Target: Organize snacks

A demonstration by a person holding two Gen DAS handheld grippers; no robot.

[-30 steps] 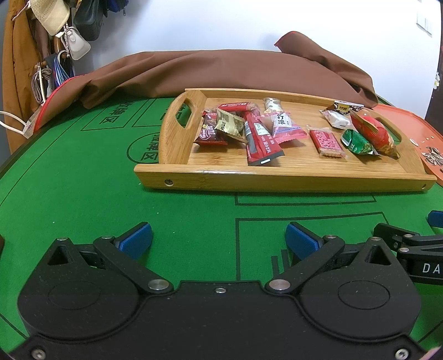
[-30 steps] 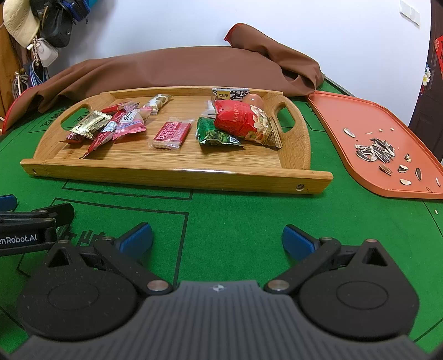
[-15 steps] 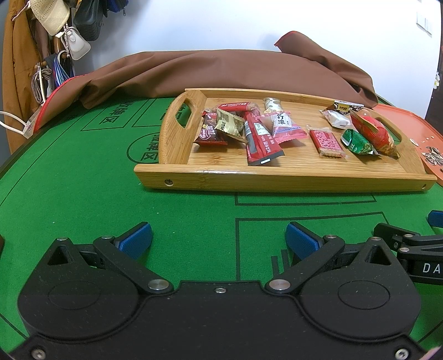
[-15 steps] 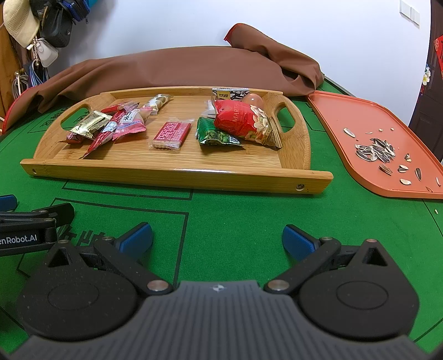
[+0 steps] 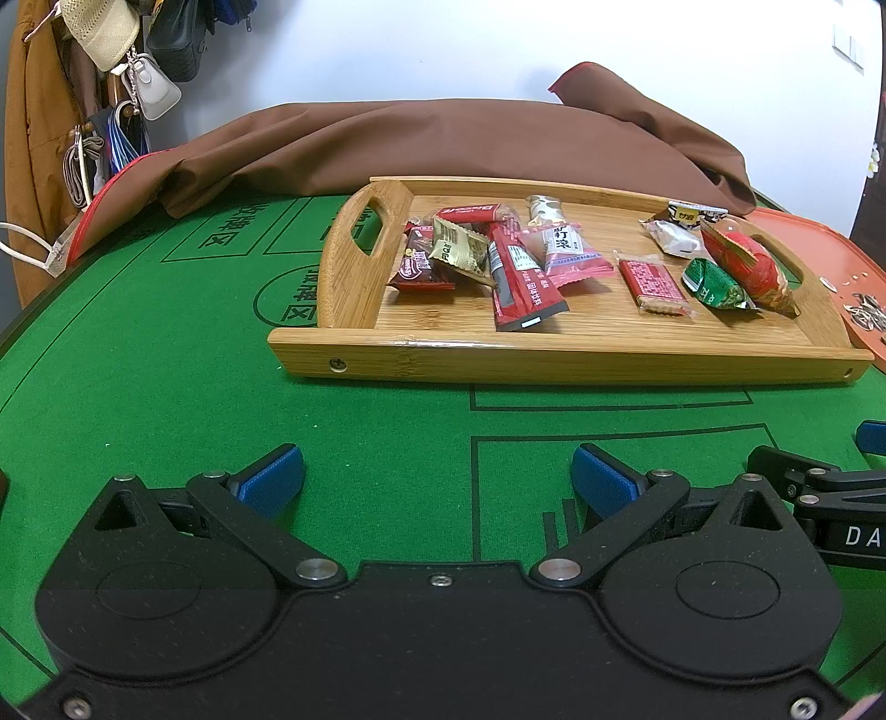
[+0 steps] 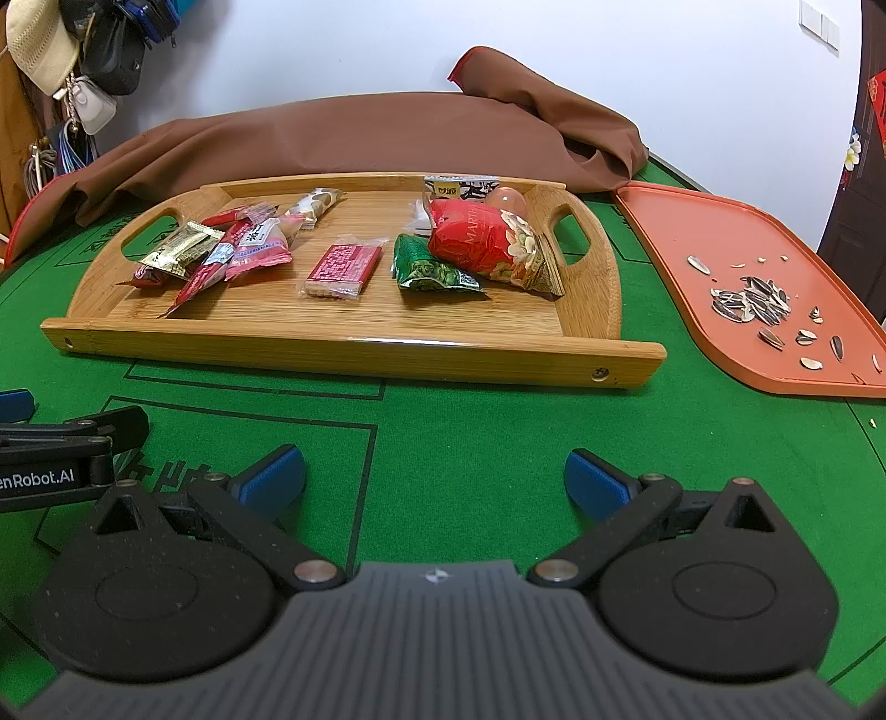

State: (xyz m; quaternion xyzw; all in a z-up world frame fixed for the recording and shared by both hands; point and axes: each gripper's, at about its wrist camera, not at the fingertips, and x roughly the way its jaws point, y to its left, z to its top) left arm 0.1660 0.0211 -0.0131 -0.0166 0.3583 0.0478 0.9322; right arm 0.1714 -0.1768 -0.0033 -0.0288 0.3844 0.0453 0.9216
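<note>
A bamboo tray (image 5: 554, 354) (image 6: 354, 346) with cut-out handles lies on the green felt table. It holds several wrapped snacks: a long red bar (image 5: 520, 277), a pink packet (image 5: 565, 249), a red biscuit pack (image 5: 656, 285) (image 6: 343, 266), a green pouch (image 5: 714, 285) (image 6: 429, 271) and a red nut bag (image 5: 745, 263) (image 6: 487, 243). My left gripper (image 5: 437, 476) is open above the felt, short of the tray. My right gripper (image 6: 434, 473) is open too, beside it, nothing between its fingers.
An orange tray (image 6: 720, 232) with sunflower seeds (image 6: 750, 299) lies right of the bamboo tray. A brown cloth (image 5: 443, 138) is heaped behind. Bags and a hat (image 5: 99, 27) hang at the far left. Green felt (image 6: 470, 426) stretches between grippers and tray.
</note>
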